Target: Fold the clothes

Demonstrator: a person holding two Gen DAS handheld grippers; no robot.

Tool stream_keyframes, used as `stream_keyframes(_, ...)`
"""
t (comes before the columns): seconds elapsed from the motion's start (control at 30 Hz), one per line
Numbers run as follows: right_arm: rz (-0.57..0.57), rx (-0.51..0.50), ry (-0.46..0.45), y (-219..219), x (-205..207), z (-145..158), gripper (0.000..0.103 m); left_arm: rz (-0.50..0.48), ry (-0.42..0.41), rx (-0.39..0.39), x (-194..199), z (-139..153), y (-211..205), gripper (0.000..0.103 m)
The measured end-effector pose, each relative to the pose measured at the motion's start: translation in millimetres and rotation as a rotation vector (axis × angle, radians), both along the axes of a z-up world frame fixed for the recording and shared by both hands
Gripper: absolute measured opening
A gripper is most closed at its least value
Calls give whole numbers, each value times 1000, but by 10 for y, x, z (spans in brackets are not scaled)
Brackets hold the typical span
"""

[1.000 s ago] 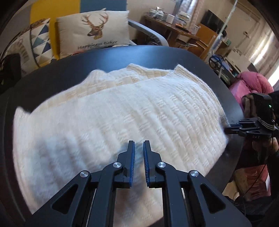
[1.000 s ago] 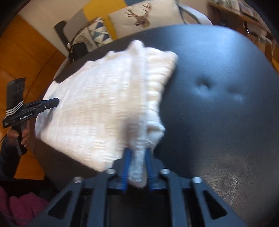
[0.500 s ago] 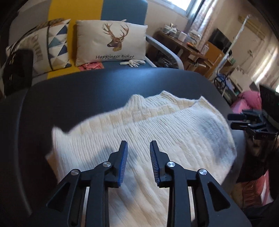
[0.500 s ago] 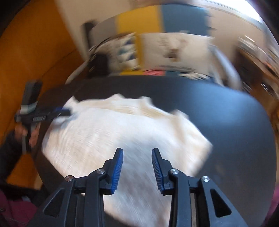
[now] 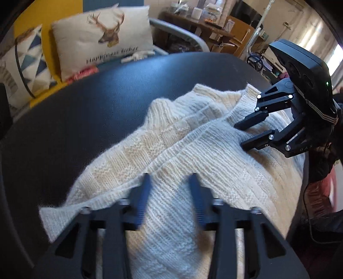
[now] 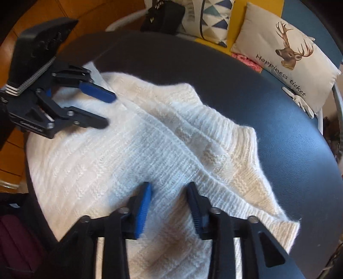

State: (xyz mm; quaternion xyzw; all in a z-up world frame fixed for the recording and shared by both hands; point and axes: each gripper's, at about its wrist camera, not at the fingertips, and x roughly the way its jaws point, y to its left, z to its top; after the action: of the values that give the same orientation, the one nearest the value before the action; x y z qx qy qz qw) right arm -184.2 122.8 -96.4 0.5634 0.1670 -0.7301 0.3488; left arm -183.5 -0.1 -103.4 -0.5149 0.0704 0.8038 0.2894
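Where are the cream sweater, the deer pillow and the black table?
cream sweater (image 5: 214, 154), left wrist view, on its knitted top layer.
deer pillow (image 6: 285, 53), right wrist view, on the deer print.
black table (image 5: 85, 111), left wrist view, on bare surface.

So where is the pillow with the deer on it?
The deer pillow is on the sofa behind the black table, past the white sweater. In the left wrist view it is at the top left, beside a triangle-patterned cushion.

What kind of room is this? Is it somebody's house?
Most likely a living room at home. A sofa holds a deer-print cushion reading "Happiness ticket" and a triangle-pattern cushion, a cluttered wooden desk stands behind, and a cream knitted sweater lies on a dark padded surface.
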Motion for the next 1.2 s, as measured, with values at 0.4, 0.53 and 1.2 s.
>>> stream_keyframes(0.4,-137,-41,97,159,38,123,6,151,147,-2,-46,167,-50,4)
stream_keyframes(0.53,-206,-63,75,197,5,33,14,204,33,-10,-124,-50,-88,10)
stream_keyframes(1.2,-398,-207,133,862,275,450,30,464,107,151,604,414,-970,15)
